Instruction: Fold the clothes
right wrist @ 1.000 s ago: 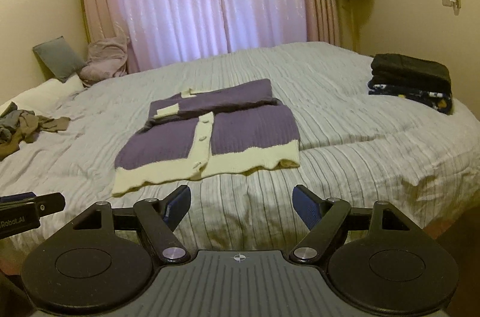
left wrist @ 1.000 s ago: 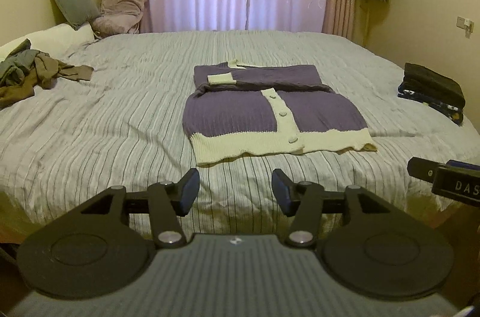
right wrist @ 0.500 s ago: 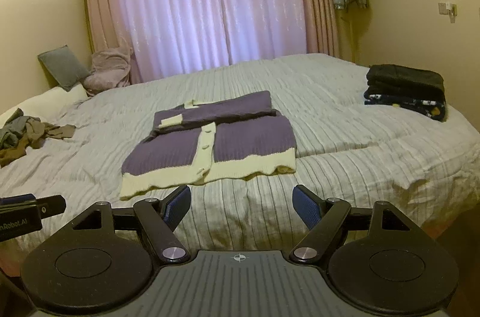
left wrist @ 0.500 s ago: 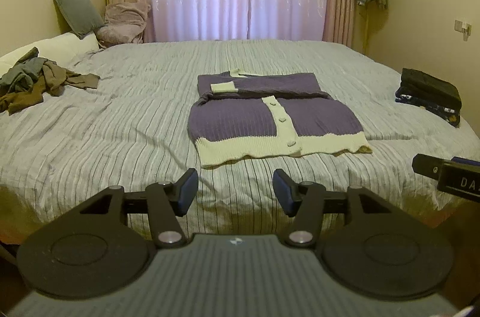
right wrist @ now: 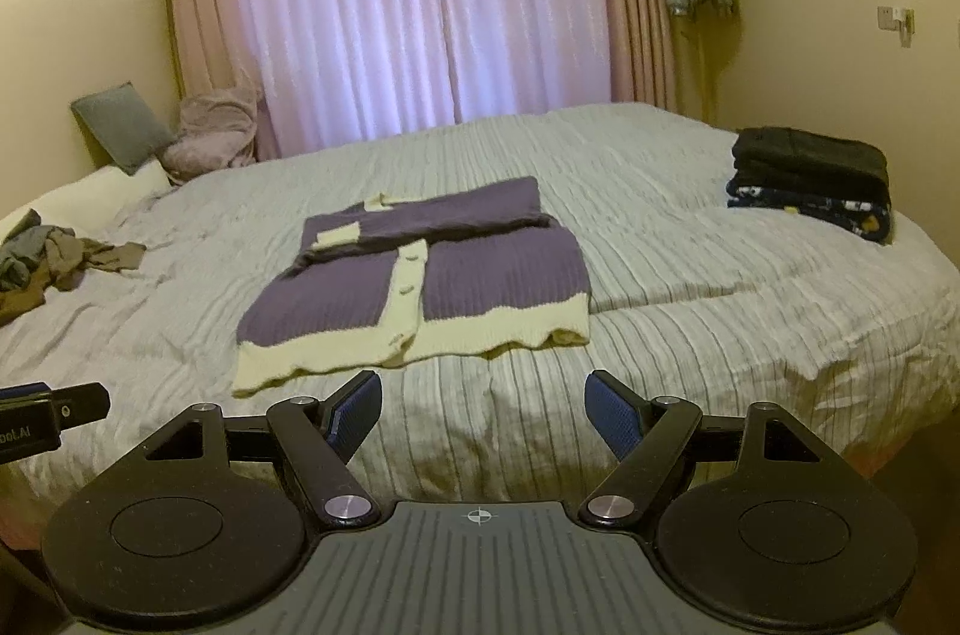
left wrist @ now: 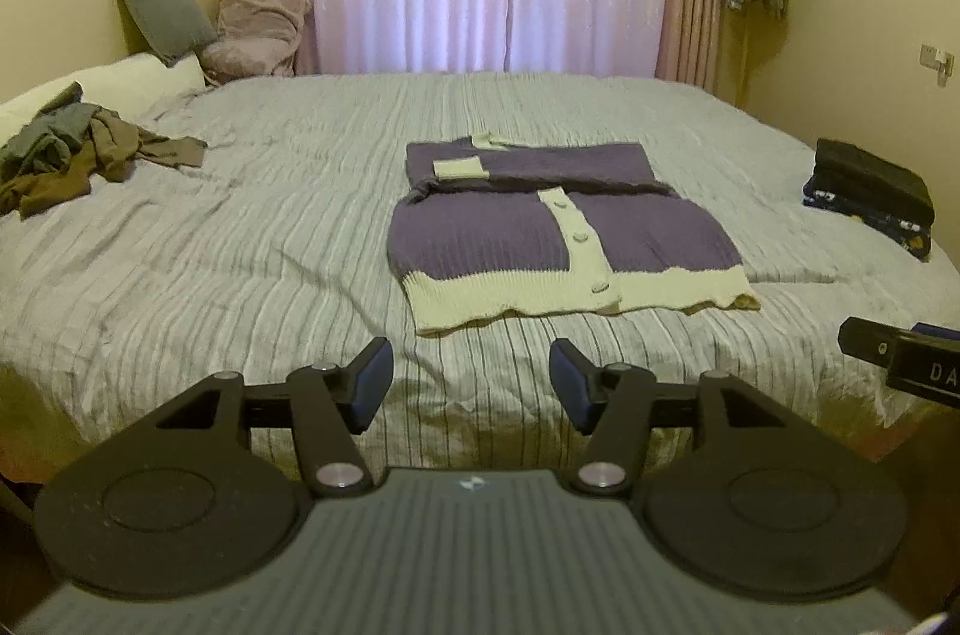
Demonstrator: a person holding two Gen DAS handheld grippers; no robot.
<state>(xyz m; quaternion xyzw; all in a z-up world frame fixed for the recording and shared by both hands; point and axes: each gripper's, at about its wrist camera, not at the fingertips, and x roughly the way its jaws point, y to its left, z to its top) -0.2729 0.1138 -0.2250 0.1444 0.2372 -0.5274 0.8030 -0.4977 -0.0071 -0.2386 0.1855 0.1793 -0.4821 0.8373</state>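
We see the purple cardigan (left wrist: 564, 230) flat on the bed (left wrist: 240, 245), ahead of both grippers, cream hem nearest us and lying crosswise. Left gripper (left wrist: 471, 383) is opening, empty; right gripper (right wrist: 483, 416) stands apart, empty. Neither is clearly nearer.

right gripper (left wrist: 900, 359) cut off at right edge; pile of unfolded clothes (right wrist: 36, 263) cropped at far left.

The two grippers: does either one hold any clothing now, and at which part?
Nothing is held. The left gripper, its jaws opening, and the right gripper are both empty, short of the cardigan.
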